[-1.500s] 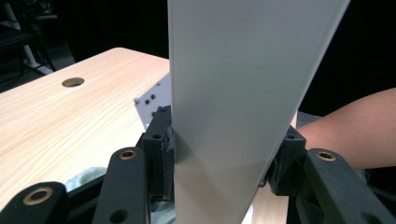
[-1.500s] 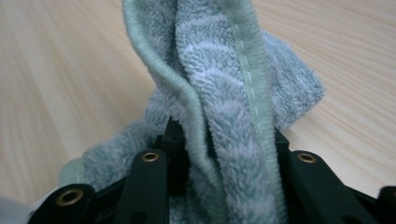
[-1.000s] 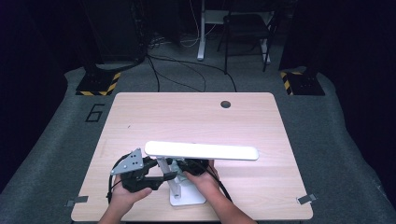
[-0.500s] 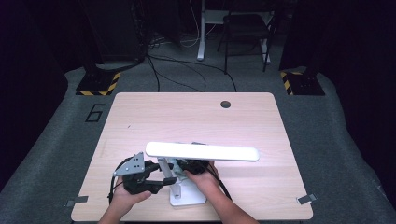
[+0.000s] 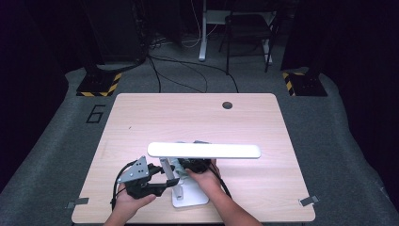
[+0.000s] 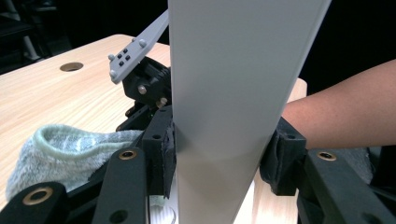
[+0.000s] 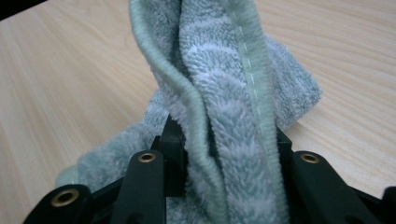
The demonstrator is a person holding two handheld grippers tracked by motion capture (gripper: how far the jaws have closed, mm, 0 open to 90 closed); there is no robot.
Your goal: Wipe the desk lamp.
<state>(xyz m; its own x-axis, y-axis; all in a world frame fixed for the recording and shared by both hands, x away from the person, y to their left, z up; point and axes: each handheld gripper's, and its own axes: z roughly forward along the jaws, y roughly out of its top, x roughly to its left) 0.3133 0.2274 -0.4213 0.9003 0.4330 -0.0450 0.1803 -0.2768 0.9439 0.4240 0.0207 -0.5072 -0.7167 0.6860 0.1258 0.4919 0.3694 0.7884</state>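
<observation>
Lamp: white desk lamp (image 5: 203, 150) stands near the table's near edge, its long flat head level and running left to right above the 2 hands.
Lamp post: grey upright post (image 6: 233, 102) rises from the white base (image 5: 190, 197).
Left gripper: left gripper (image 5: 162, 181) sits left of the post, its 2 pads pressed on either side of the post; its jaws have just been closing, with the post between them.
Right gripper: right gripper (image 7: 224, 154) is clenched on a bunched pale green towel (image 7: 219, 102); its jaws have just been opening slightly, with the towel between them.
Towel: lies just beyond the post, resting on the table.
Table: light wooden table (image 5: 188, 117), round hole at far right.
</observation>
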